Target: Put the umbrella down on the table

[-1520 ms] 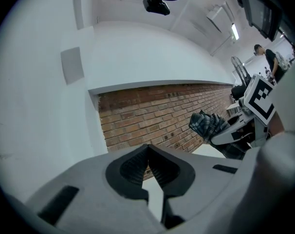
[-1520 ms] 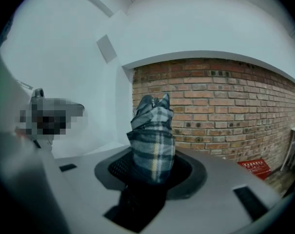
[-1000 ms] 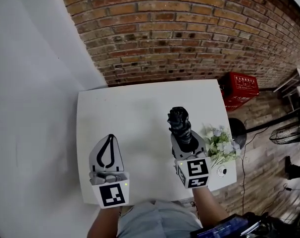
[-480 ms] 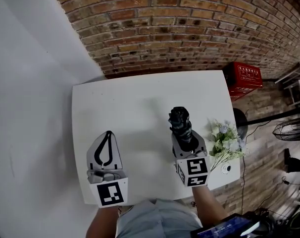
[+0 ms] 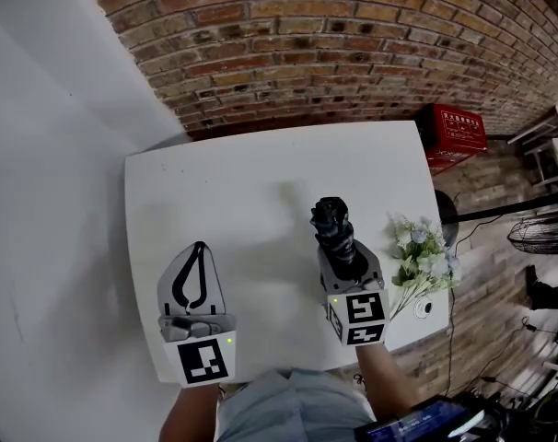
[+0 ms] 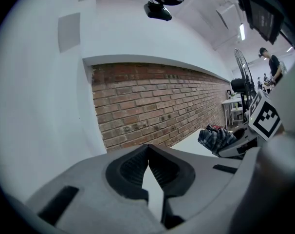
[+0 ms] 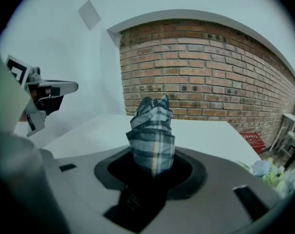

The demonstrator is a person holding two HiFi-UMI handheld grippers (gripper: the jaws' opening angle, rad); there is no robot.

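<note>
The right tool [image 5: 343, 263] is pinching the folded checked umbrella [image 5: 333, 226] near its lower end. The rest of the umbrella is sticking out ahead of the jaws, over the table [image 5: 251, 168] at about 4 o'clock from the table's middle. The left tool [image 5: 200, 249] is hanging at about 8 o'clock, its jaw tips pressed together with nothing between them.

Compared with a second ago, both tools are sitting a little lower toward the table, while the grip on the umbrella is looking unchanged. That is suggesting the lowering is under way but not finished. The umbrella is probably still riding clear of the table, though the steep head view is not making the gap plain. The flowers [image 5: 419, 258] are lying at 3 o'clock of the umbrella, near enough to be worth minding during the set-down.
</note>
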